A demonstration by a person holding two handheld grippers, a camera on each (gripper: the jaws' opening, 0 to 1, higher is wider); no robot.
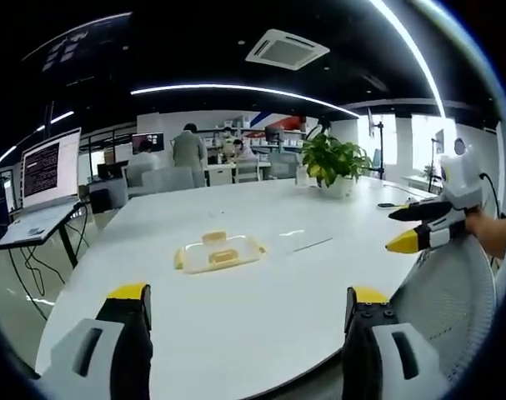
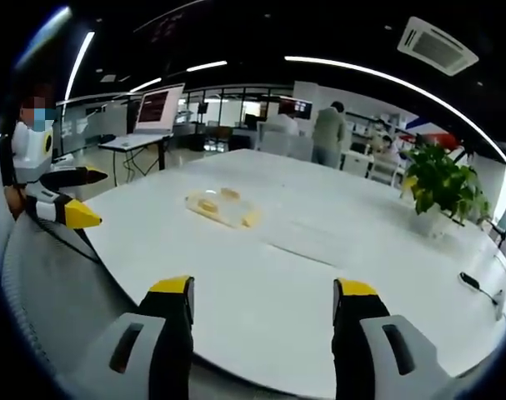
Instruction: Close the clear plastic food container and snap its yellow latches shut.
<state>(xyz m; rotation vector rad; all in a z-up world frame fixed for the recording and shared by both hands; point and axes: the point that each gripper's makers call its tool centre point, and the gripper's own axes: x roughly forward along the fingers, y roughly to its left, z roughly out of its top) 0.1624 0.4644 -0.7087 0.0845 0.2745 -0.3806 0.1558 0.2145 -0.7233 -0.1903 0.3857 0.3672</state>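
A clear plastic food container (image 1: 219,252) with yellow latches lies on the white table (image 1: 261,308), well ahead of both grippers. In the right gripper view the same container (image 2: 222,207) sits left of centre. My left gripper (image 1: 248,304) is open above the near table edge, with nothing between its yellow-tipped jaws. My right gripper (image 2: 263,293) is also open and empty over the table edge. The right gripper (image 1: 425,227) enters the left gripper view from the right, and the left gripper (image 2: 65,200) shows at the left of the right gripper view.
A potted plant (image 1: 334,162) stands at the far side of the table. A laptop on a stand (image 1: 44,179) is to the left. A mesh chair back (image 1: 448,292) is close at the right. People sit at desks (image 1: 188,150) behind. A cable (image 2: 479,292) lies at the table's right.
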